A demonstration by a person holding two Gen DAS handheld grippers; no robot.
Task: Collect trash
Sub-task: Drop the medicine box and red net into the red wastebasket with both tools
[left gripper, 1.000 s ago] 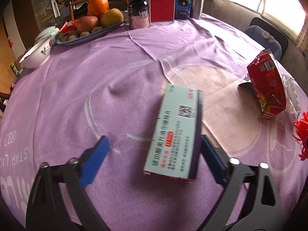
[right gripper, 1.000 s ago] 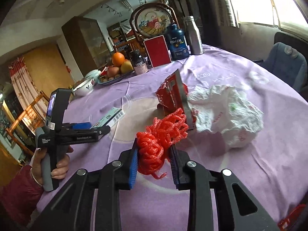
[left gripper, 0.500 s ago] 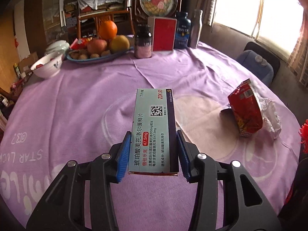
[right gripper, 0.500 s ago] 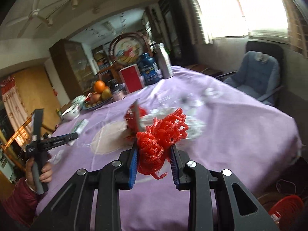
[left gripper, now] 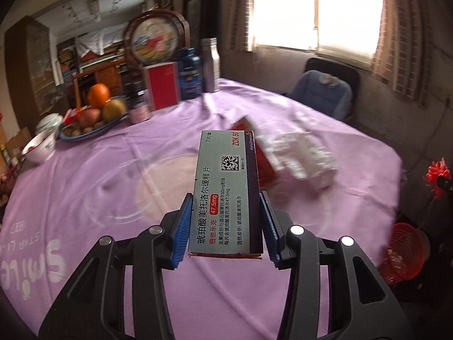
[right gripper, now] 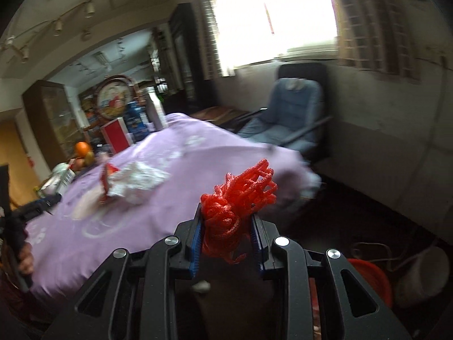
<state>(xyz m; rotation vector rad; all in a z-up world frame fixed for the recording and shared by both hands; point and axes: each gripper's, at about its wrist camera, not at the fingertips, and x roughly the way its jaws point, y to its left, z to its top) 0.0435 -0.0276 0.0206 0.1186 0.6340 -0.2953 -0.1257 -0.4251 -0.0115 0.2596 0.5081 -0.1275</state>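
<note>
Jaws of both grippers clamp trash lifted clear of the purple bench.
Left gripper pinches a stiff, light medicine box by its long sides. Right gripper squeezes soft, springy red foam netting; a red basket waits far right on the floor.

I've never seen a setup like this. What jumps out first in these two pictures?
Front and centre in the left view, the left gripper clamps a pale medicine box above the purple tablecloth. In the right view, the right gripper squeezes a bright red foam net past the table's edge, with a red bin on the floor below. A crumpled white bag and a red snack wrapper lie on the cloth.
</note>
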